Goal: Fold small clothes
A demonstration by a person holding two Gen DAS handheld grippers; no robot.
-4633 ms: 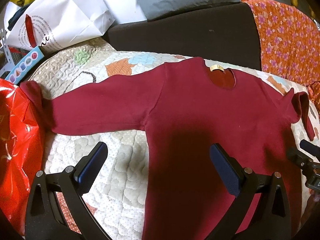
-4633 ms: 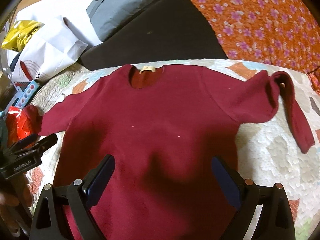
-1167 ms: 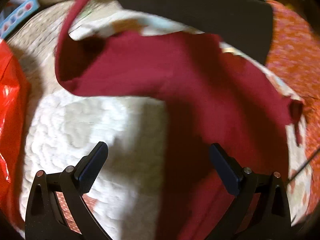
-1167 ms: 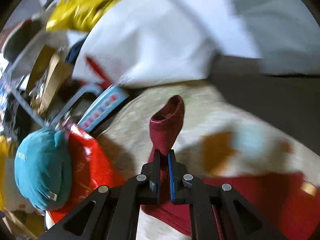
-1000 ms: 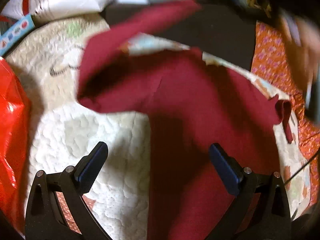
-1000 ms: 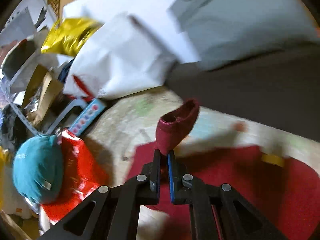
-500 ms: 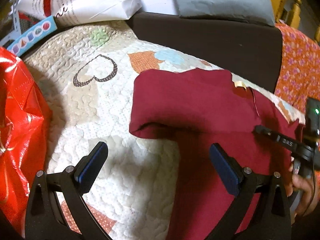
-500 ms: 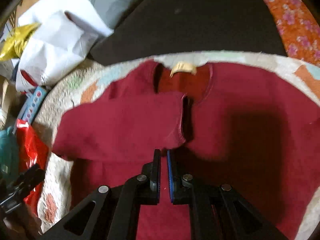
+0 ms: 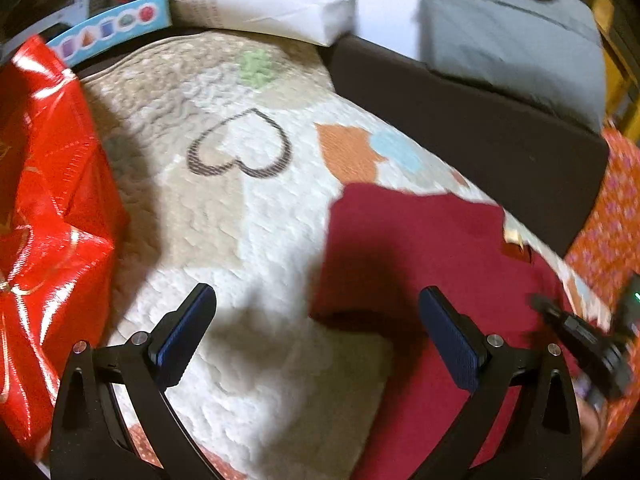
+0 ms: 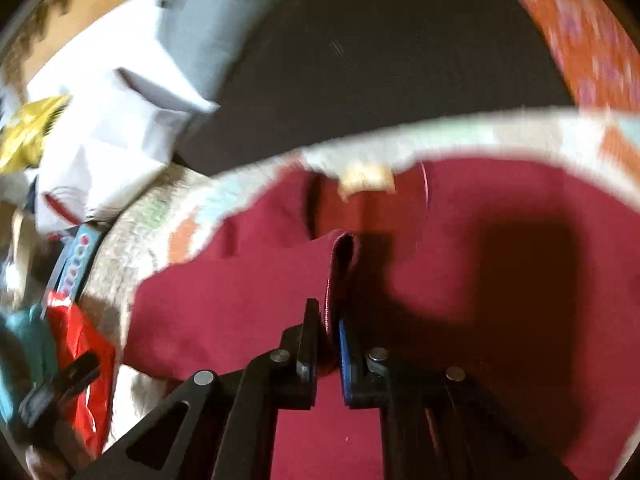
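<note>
Sleeve (image 10: 240, 296) now folded across maroon top (image 10: 460, 320), cuff toward neckline, right hand-held gripper (image 10: 329, 334) pinching cuff, left hand-held gripper (image 9: 316, 332) wide

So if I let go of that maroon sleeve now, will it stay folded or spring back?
Likely it stays. The maroon top looks soft and floppy: the folded sleeve drapes flat across the body. The right hand-held gripper is closed on only its thin cuff edge, so little tension shows. The quilted cover probably grips the knit enough to stop sliding.

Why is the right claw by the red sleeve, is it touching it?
Touching. The right wrist view shows the right claw nearly shut with the sleeve cuff of the maroon shirt pinched between its pads.
</note>
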